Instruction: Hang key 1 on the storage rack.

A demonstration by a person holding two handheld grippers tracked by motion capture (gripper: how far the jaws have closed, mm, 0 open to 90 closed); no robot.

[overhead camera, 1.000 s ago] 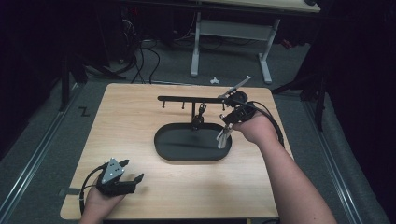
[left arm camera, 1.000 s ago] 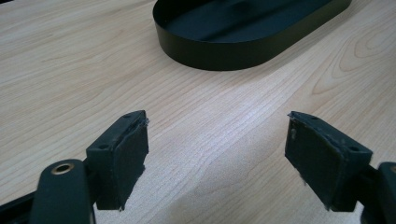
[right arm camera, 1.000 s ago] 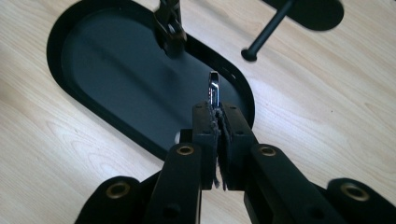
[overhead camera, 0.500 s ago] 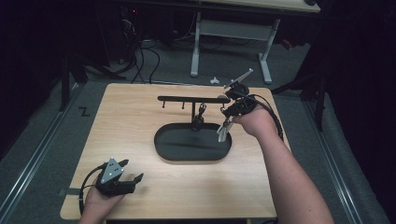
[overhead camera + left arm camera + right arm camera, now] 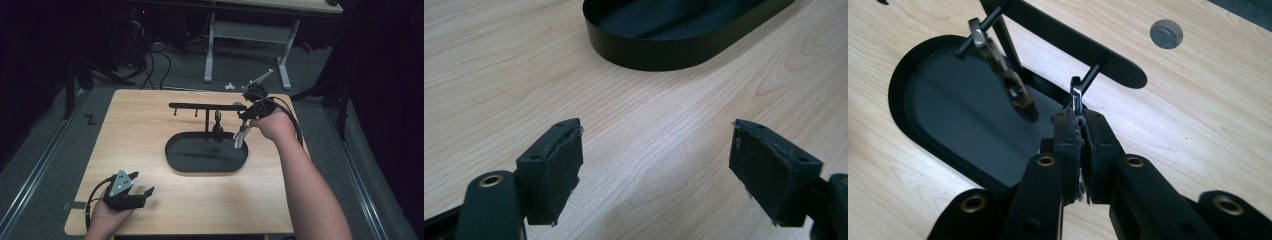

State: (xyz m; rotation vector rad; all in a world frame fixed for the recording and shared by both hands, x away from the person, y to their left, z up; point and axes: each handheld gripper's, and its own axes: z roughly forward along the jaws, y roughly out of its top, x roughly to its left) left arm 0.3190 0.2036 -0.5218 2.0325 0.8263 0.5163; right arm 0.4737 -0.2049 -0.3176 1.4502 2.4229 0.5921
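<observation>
the right gripper [image 5: 1081,131] was pinched tight on a small metal clasp [image 5: 1076,95], holding its ring at the tip of a peg [image 5: 1091,76] on the black rack [image 5: 207,106]. by my reading, the step in hand was hanging it there; the next move called for easing the ring further along the peg before letting go. another clasp [image 5: 1000,62] hung on the neighbouring peg. the oval tray [image 5: 178,161] below looked empty. the left gripper [image 5: 141,192] rested on the table [image 5: 140,130], jaws wide apart, holding nothing.
</observation>
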